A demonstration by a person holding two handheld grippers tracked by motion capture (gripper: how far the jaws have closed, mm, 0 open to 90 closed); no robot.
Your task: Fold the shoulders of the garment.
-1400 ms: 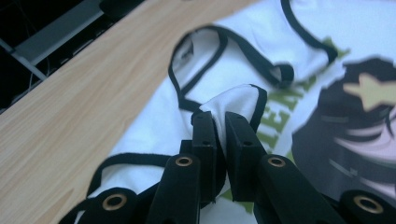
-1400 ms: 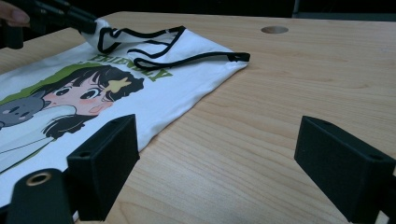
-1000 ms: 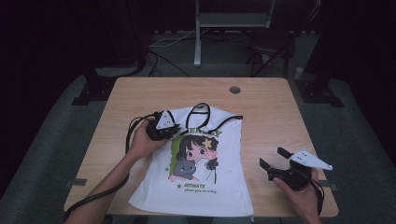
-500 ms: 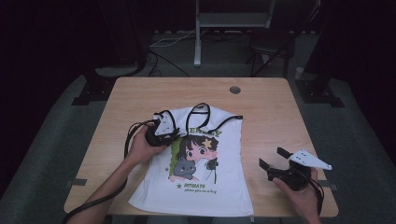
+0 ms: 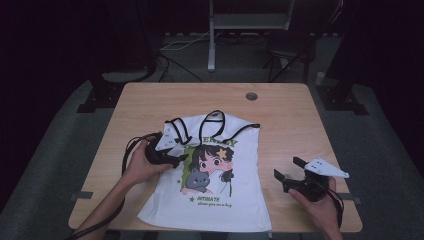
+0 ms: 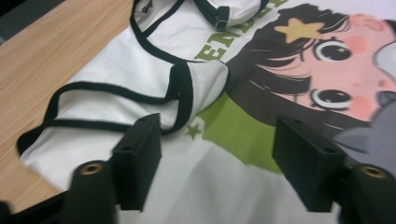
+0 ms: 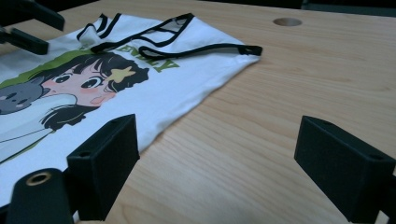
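A white sleeveless top [image 5: 215, 175] with black trim and a cartoon girl print lies flat on the wooden table [image 5: 290, 120]. My left gripper [image 5: 175, 159] is over the top's left side, just below the left shoulder strap [image 5: 172, 131], which lies folded on the cloth. Its jaws have just been opening and stand wide with nothing gripped; the left gripper view has them [image 6: 219, 140] above the print, the black-edged strap [image 6: 182, 93] beyond them. My right gripper [image 5: 288, 168] rests open on bare wood right of the top; in the right gripper view [image 7: 219, 140] only table lies between its jaws.
A round cable hole [image 5: 251, 96] sits near the table's far edge. A cable [image 5: 127, 155] trails from the left gripper past the forearm. Behind the table stand a metal post [image 5: 212, 40] and dark frames on the floor. Bare wood lies right of the top.
The left gripper drew back toward the person and opened, letting go of the shoulder strap, which now lies folded on the top. The right gripper kept still.
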